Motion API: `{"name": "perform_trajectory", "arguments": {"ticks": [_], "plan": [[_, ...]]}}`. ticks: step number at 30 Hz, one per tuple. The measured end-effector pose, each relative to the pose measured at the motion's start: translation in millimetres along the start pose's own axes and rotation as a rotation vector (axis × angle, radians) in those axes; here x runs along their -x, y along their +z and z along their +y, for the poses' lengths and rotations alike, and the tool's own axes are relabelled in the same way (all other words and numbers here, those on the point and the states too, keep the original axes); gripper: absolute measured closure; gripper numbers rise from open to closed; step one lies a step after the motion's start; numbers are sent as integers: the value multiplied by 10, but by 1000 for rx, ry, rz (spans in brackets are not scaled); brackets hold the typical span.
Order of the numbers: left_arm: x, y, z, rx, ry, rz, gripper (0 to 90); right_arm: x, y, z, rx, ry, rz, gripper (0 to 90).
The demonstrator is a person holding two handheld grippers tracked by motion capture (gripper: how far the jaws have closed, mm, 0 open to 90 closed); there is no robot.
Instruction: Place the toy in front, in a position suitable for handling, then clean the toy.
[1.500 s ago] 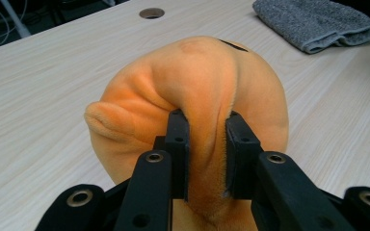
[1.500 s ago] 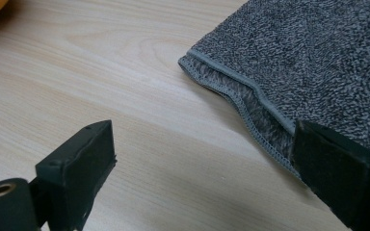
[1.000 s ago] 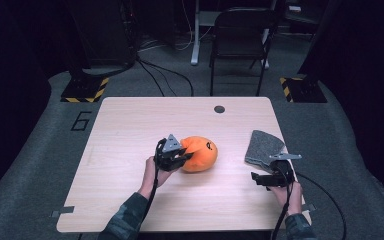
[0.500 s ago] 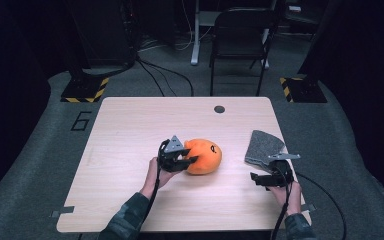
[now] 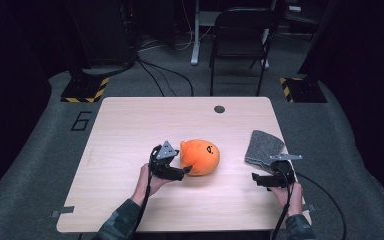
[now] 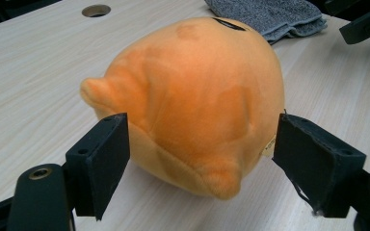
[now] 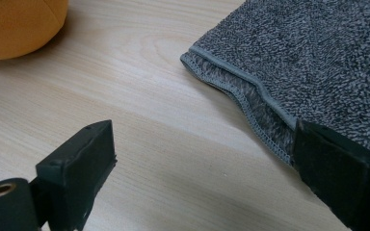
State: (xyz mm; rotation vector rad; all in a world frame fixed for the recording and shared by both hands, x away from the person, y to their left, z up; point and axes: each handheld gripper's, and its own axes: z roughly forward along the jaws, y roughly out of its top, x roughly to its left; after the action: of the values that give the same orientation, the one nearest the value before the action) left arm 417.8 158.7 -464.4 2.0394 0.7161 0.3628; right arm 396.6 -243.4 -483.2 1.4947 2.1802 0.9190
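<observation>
A pale wooden table (image 5: 130, 130) stands in a dark room. Near its middle lies an orange plush toy (image 5: 200, 156). The left gripper (image 5: 184, 172) sits just beside it; its jaws have just been opening and now stand apart around the toy's base. The right gripper (image 5: 255, 178) rests with jaws wide apart over bare wood beside a grey towel (image 5: 264, 146).

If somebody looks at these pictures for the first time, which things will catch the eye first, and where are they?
The bright orange plush toy stands out first, lying near the middle of the pale wooden table. The left tool sits right at it, its jaws having just been opening, and in the left gripper view they stand apart on either side of the toy. Toward the right edge lies a folded grey towel, with the right tool open just in front of it.
</observation>
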Motion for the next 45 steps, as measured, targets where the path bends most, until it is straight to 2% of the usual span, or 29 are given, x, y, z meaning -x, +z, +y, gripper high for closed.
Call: {"name": "perform_trajectory", "arguments": {"ticks": [5, 9, 11, 13, 15, 19, 23, 24, 25, 26, 30, 32, 37, 41, 45], "plan": [[-36, -21, -62, -14, -18, 3, 207, -12, -3, 4, -7, 8, -7, 79], [-15, 4, -68, -15, -10, 6, 222, -8, 8, 5, -5, -5, -9, 79], [-11, 10, -77, -27, -6, 6, 236, -26, 16, 11, -2, 7, -7, 79], [-14, 22, -87, -29, -6, 5, 247, -26, 21, 15, -4, -17, -8, 79], [-16, 24, -97, -30, -15, 4, 254, -51, 22, 24, -8, 3, -3, 79], [-21, 30, -105, -35, -14, 5, 273, -36, 36, 26, -7, -28, -2, 79], [-1, 26, -116, -37, -13, 2, 290, -48, 35, 38, -7, -3, -2, 77], [-1, 24, -117, -39, -6, -1, 305, -54, 36, 42, -5, -2, -3, 77], [5, 25, -119, -42, -9, -8, 323, -35, 39, 50, 1, -26, -2, 77], [6, 28, -122, -41, -5, -6, 354, -45, 35, 63, 3, -10, -2, 76], [8, 44, -153, -43, -3, -18, 482, -9, 19, 119, 23, -16, -14, 74], [11, 47, -156, -45, -2, -19, 531, -2, 12, 132, 28, -3, -16, 74], [38, 43, -169, -30, 10, -26, 675, 139, 5, 209, 64, 31, -40, 68], [45, 44, -179, -29, 12, -23, 737, 216, 66, 300, 73, 53, -70, 55], [48, 47, -182, -26, 12, -22, 763, 278, 196, 407, 57, 46, -105, 58]]}}
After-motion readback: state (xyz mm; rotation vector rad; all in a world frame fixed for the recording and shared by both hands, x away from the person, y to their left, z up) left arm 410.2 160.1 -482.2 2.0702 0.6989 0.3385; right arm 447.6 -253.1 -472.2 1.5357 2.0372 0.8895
